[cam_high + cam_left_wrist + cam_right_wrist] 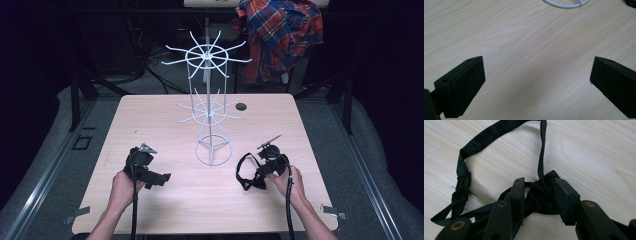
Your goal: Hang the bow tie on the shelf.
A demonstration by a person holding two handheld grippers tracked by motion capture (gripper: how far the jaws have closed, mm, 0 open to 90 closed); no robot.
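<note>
Already we have our right gripper [537, 192] clamped on the black bow tie [541, 197], its strap loop [243, 165] trailing left toward the white wire rack [210, 107], while our left gripper [536, 85] idles with fingers apart.

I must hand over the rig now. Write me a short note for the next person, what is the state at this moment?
Left gripper: open, holding nothing, low over the table.
Right gripper: shut on the black bow tie; its strap lies looped on the table.
White wire rack: upright at the table's middle, all arms bare.
Done: the bow tie is gripped.
Left: probably hang its strap on a rack arm.
</note>
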